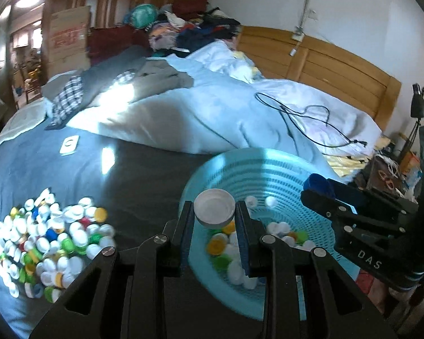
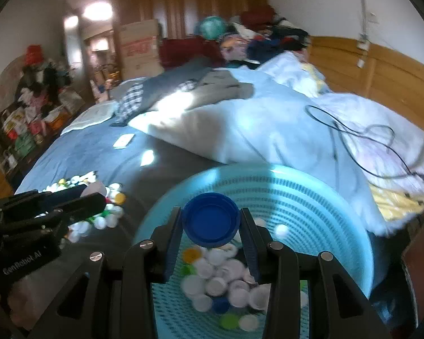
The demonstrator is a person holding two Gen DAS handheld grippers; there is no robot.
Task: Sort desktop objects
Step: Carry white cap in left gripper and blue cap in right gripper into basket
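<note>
Caps sit clamped in both your tongs, white cap (image 1: 214,208) left (image 1: 214,220), blue cap (image 2: 211,220) right (image 2: 211,233), directly above the basket (image 2: 339,214).

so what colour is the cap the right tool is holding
Dark blue. The cap shows best in the right wrist view, pinched in the right tool above the basket.

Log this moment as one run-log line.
left gripper shut on white cap | right gripper shut on blue cap | both over teal basket | cap pile on bed
</note>
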